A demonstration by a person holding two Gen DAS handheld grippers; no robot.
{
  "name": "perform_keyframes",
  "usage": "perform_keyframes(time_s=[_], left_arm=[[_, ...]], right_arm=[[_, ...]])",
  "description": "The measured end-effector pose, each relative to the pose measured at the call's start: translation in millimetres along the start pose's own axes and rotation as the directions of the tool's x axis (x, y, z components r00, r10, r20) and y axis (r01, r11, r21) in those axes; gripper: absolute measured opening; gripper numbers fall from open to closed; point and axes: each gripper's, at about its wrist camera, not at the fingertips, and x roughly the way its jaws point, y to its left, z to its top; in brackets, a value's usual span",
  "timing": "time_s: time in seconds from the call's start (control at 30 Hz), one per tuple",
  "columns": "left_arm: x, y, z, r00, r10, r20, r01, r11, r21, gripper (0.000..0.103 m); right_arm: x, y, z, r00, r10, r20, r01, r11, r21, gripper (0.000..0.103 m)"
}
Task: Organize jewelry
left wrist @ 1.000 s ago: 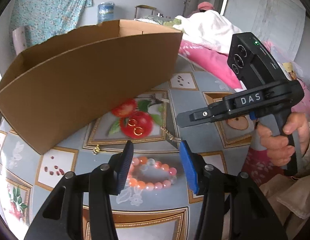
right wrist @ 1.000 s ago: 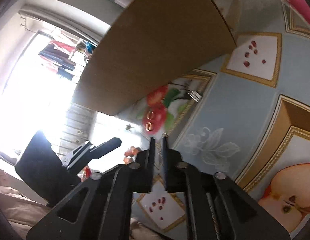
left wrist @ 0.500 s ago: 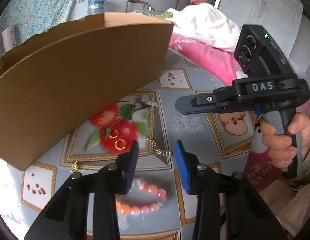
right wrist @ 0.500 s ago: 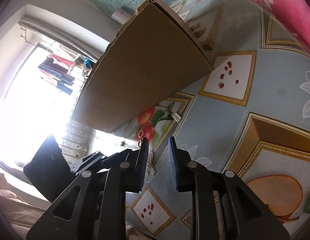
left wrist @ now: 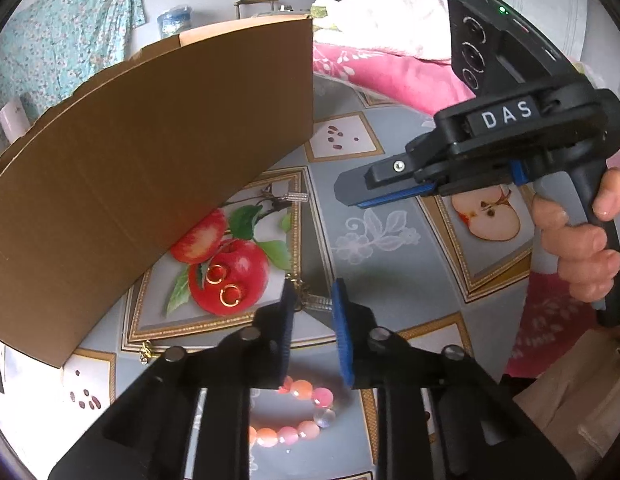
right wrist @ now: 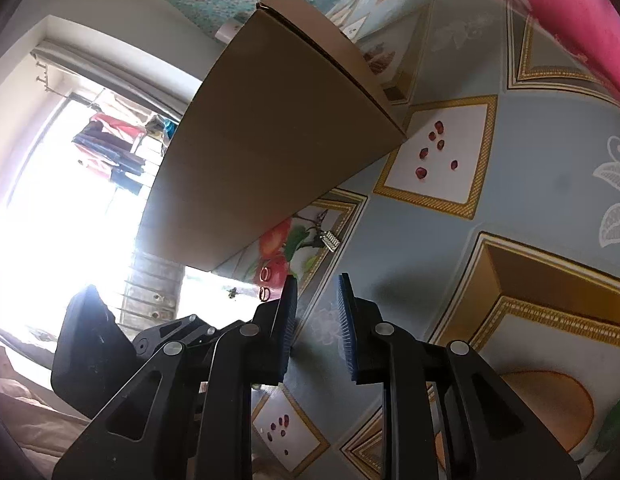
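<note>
A thin gold chain with a silver bar (left wrist: 316, 302) lies on the fruit-print tablecloth (left wrist: 382, 288). My left gripper (left wrist: 313, 294) stands over it, its jaws closing with the chain between the blue pads. Two gold hoop earrings (left wrist: 223, 286) rest on the printed red apple just left of it. A pink and orange bead bracelet (left wrist: 297, 412) lies under the left gripper's fingers, partly hidden. My right gripper (left wrist: 350, 196) hovers above the cloth to the right; in its own view the right gripper (right wrist: 316, 284) stands slightly open with nothing between its fingers.
A big open cardboard box (left wrist: 149, 160) fills the left and back of the table. A second pendant with a silver bar (left wrist: 295, 197) lies at its foot, and a small gold charm (left wrist: 145, 352) near its front corner. Pink bedding (left wrist: 390, 76) borders the far side.
The left gripper has moved forward past the bead bracelet to the gold chain, and its jaws have narrowed a lot. The right gripper's jaws have parted slightly.
</note>
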Motion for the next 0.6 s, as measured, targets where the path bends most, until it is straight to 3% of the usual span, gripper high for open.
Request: perform_keyframes(time_s=[0.23, 0.33, 0.6], left_arm=[[-1, 0, -2, 1.000, 0.002, 0.011, -0.002, 1.000, -0.001, 0.016], [-4, 1, -2, 0.999, -0.015, 0.028, 0.015, 1.000, -0.012, 0.006], [-5, 5, -4, 0.999, -0.015, 0.039, 0.016, 1.000, -0.024, 0.005]], right_arm=[[-4, 0, 2, 1.000, -0.015, 0.011, 0.015, 1.000, 0.000, 0.022], [-6, 1, 4, 0.999, -0.038, 0.020, 0.038, 0.999, -0.015, 0.022], [-5, 24, 13, 0.987, -0.157, 0.048, 0.162, 0.973, -0.163, 0.022]])
